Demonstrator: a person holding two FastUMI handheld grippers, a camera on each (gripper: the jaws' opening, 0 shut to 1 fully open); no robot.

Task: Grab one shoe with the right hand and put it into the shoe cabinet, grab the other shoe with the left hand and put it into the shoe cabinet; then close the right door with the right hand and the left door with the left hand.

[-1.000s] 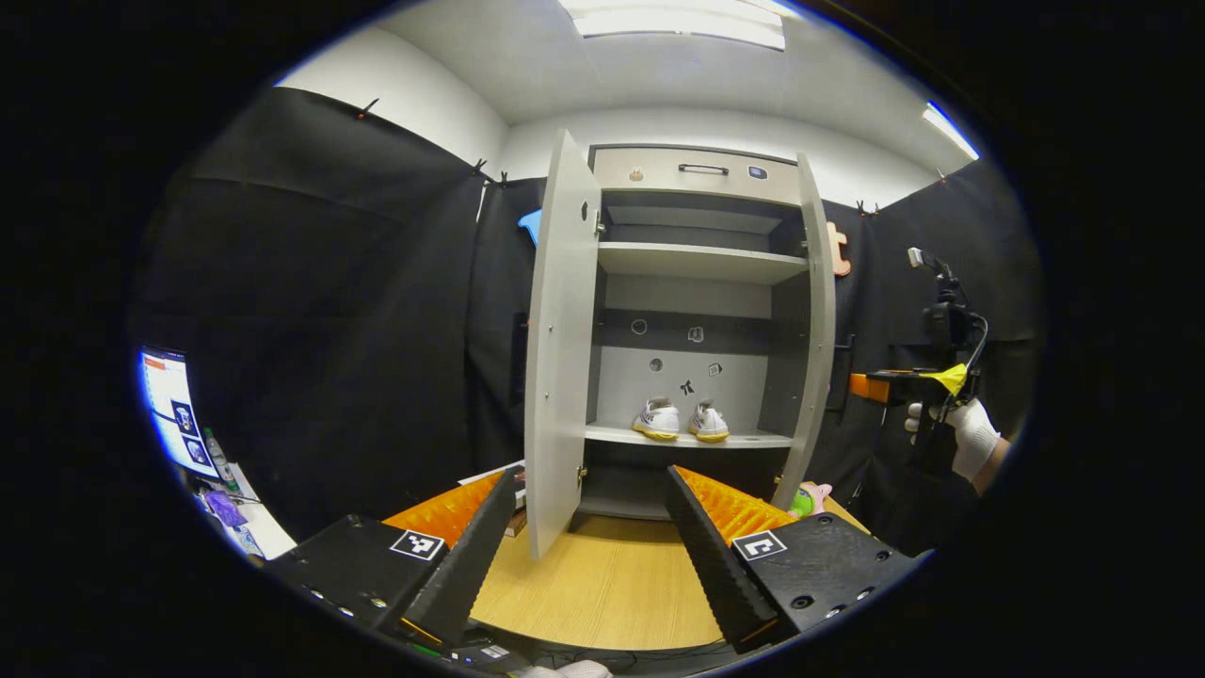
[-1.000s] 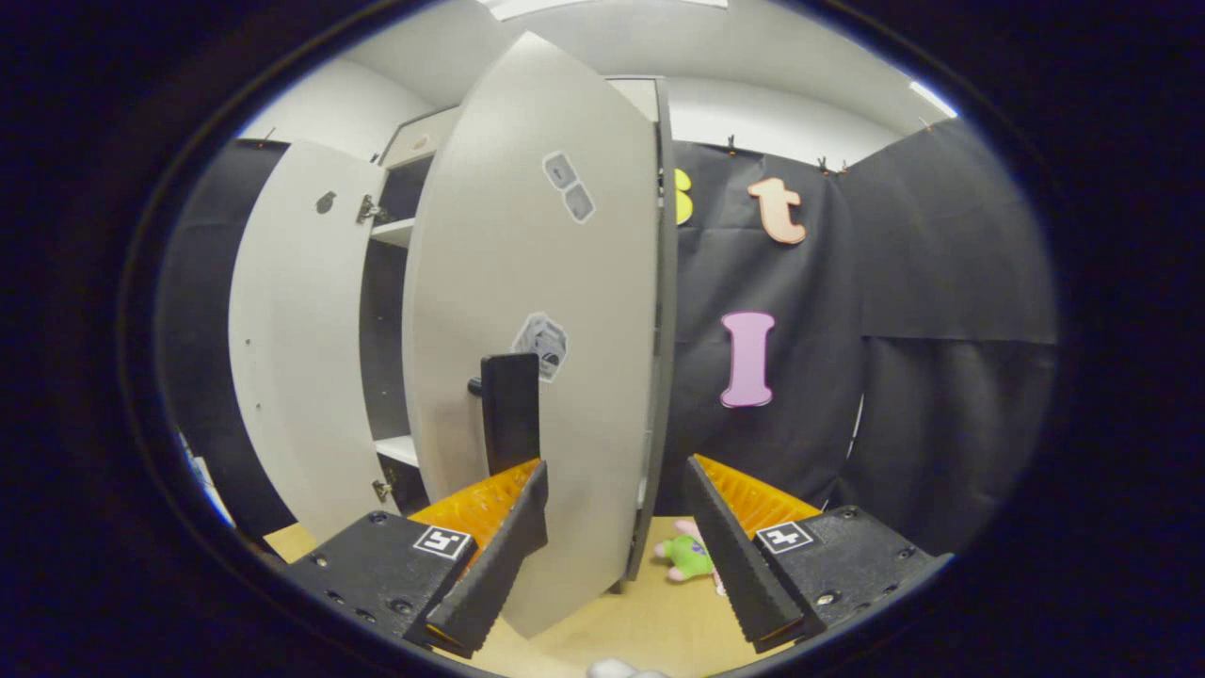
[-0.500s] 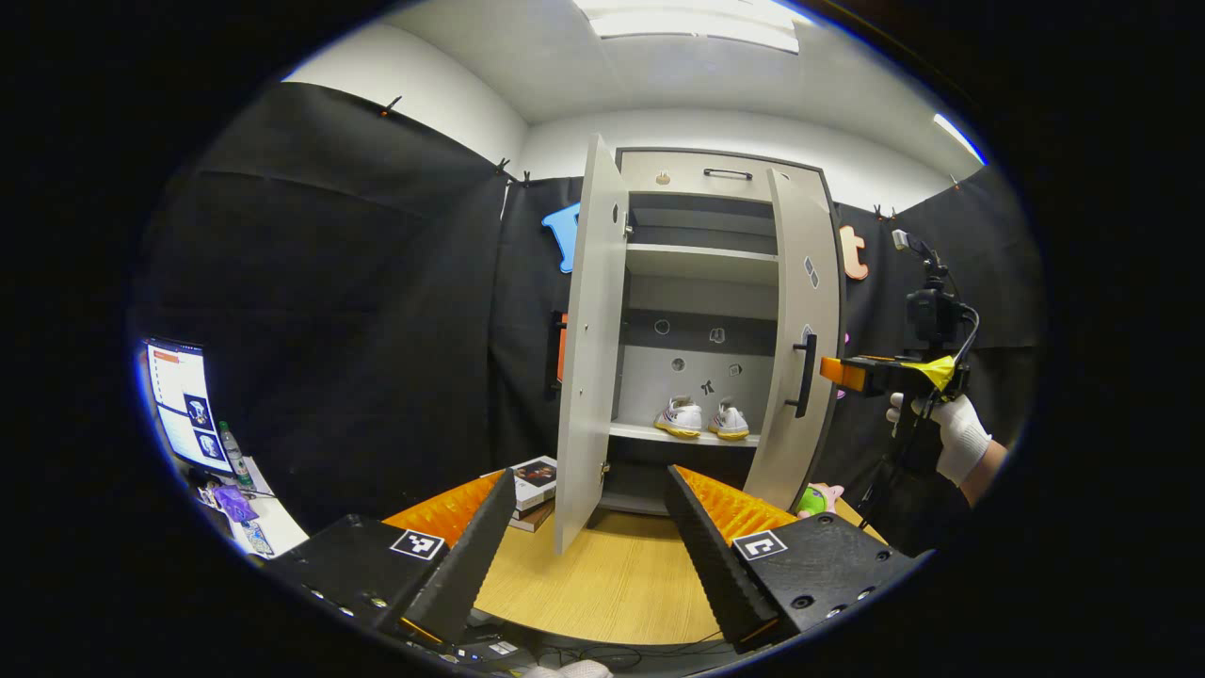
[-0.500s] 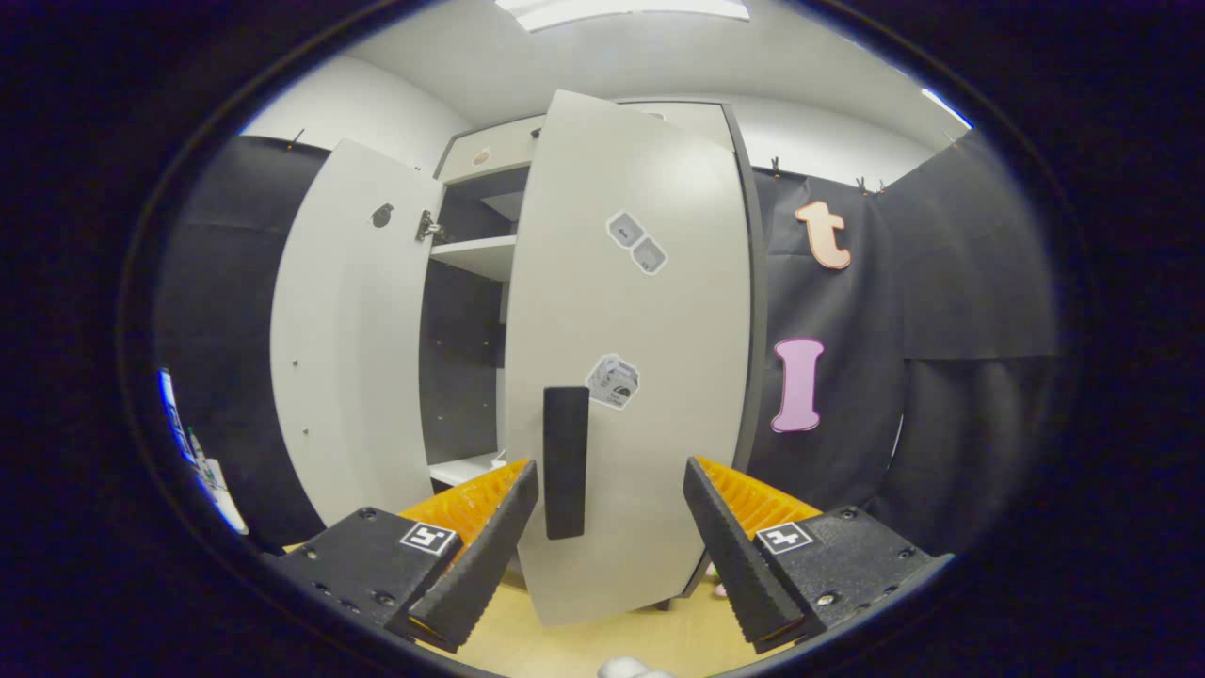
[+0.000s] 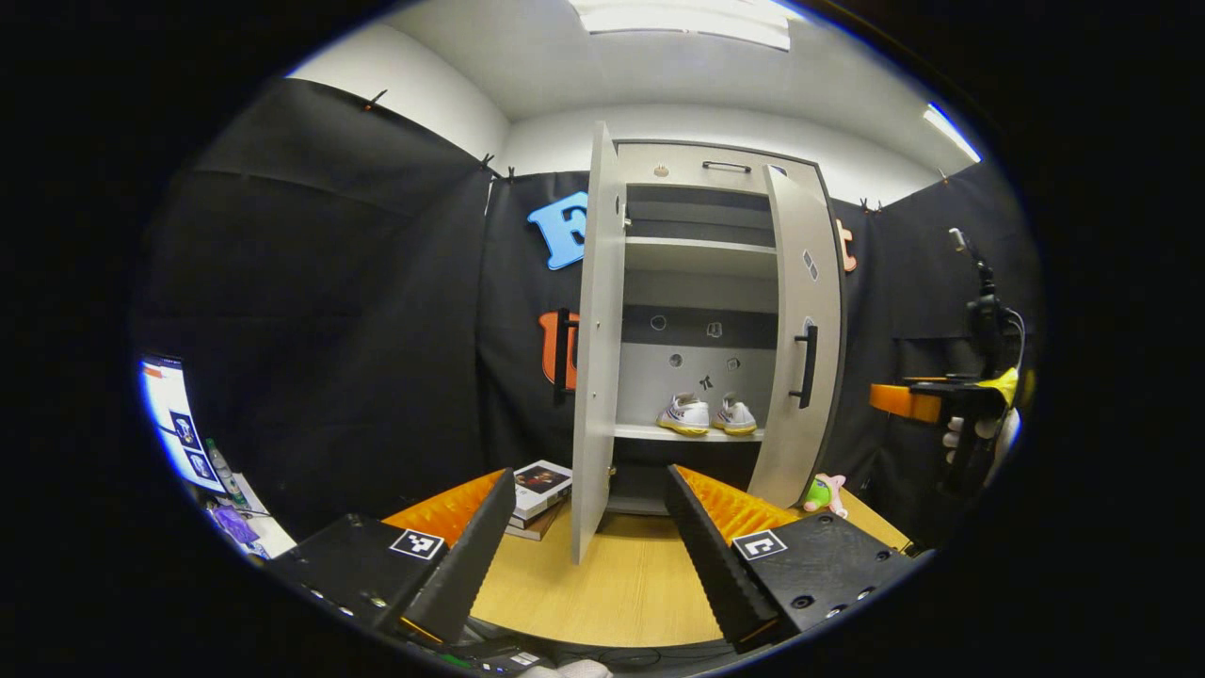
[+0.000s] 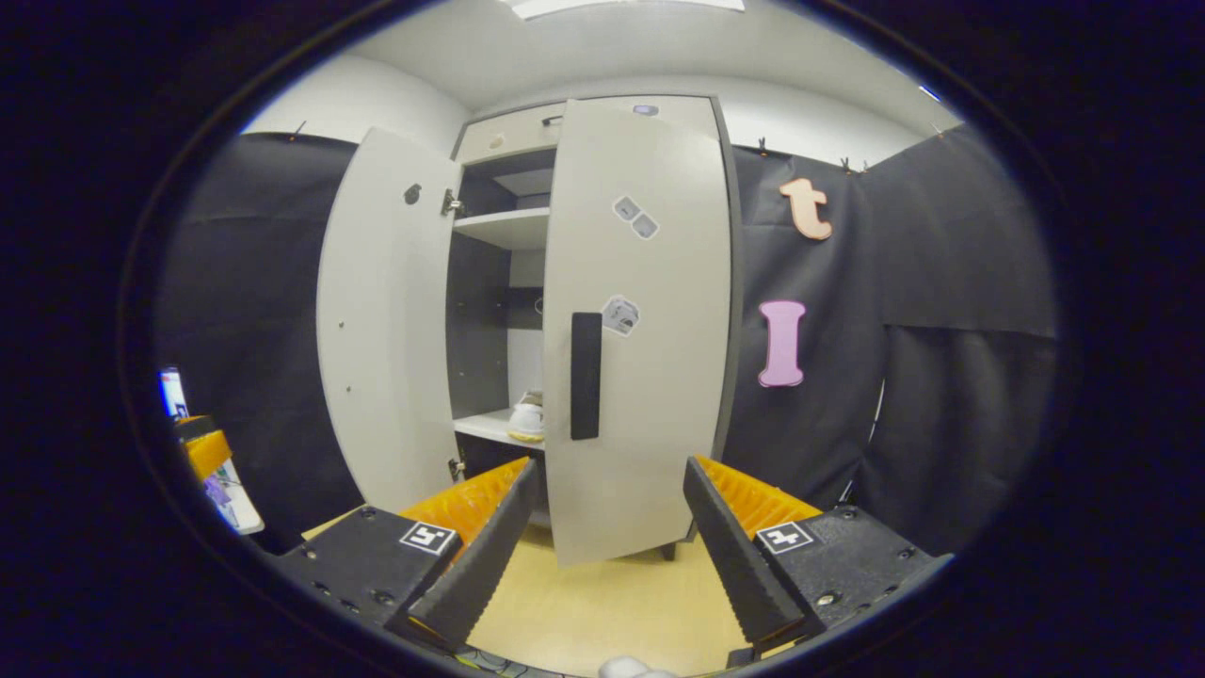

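Note:
Two white shoes (image 5: 708, 415) stand side by side on the lower shelf of the grey shoe cabinet (image 5: 701, 169). The left door (image 5: 596, 339) hangs wide open, edge-on to my left gripper (image 5: 589, 476), which is open and held back over the wooden table. The right door (image 6: 640, 330) is swung most of the way shut, and its dark handle (image 6: 586, 375) faces my right gripper (image 6: 610, 465). That gripper is open, a short way off the door, touching nothing. One shoe (image 6: 527, 416) peeks through the gap between the doors. The right gripper (image 5: 890, 398) is also seen far right in the left gripper view.
Stacked books (image 5: 537, 482) lie on the wooden table (image 5: 612, 593) left of the cabinet foot. A small plush toy (image 5: 821, 492) sits by the right door's base. A lit monitor (image 5: 174, 424) stands at the far left. The left gripper (image 6: 202, 443) appears at the left edge.
The right door has swung from wide open to nearly shut. My right gripper has drawn back from the door. The left gripper's view shifted slightly; the left door stays open.

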